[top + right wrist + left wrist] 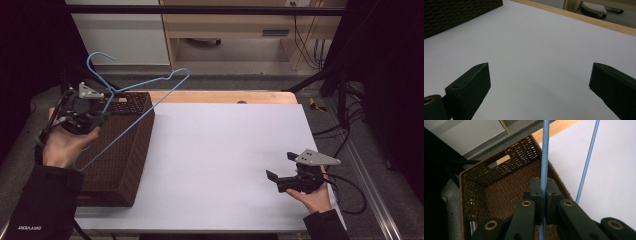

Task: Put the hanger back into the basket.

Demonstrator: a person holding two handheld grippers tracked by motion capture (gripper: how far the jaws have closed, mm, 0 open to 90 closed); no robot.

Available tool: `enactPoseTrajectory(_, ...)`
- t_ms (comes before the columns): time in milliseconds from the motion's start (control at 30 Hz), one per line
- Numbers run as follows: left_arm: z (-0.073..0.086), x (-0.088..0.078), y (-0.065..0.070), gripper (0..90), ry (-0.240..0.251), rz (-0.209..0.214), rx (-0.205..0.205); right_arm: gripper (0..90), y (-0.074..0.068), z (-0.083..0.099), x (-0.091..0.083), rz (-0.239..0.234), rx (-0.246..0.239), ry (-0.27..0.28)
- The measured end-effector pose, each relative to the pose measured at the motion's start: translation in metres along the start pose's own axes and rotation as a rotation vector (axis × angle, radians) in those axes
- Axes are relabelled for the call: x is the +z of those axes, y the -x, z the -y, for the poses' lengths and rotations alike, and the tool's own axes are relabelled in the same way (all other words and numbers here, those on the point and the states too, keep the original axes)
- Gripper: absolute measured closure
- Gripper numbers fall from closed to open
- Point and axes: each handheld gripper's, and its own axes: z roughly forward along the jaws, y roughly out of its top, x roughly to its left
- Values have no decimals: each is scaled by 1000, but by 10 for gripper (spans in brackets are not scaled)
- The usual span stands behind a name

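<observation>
A light blue wire hanger (142,102) hangs tilted in the air over a brown wicker basket (131,165) at the table's left side. My left gripper (102,116) is shut on one of the hanger's wires, above the basket's far end. In the left gripper view the jaws pinch the blue wire (545,152) between them at the left gripper (543,195), and the basket's woven floor (506,195) lies below. My right gripper (281,169) rests low near the table's right front, open, with nothing between its jaws (539,82).
The white table top (225,150) spreads between the basket and the right hand. A wooden edge (225,96) runs along the back. Dark frame bars and cables (345,130) stand at the right. A wooden cabinet (240,30) sits beyond the table.
</observation>
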Motion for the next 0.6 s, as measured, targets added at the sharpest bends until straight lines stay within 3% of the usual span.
enactPoseTrajectory(333,17,6,-25,865,-23,-49,-43,40,0,0,1,-1,2,-2)
enactPoseTrajectory(600,32,17,-40,865,-64,-82,-39,40,0,0,1,-1,0,-3)
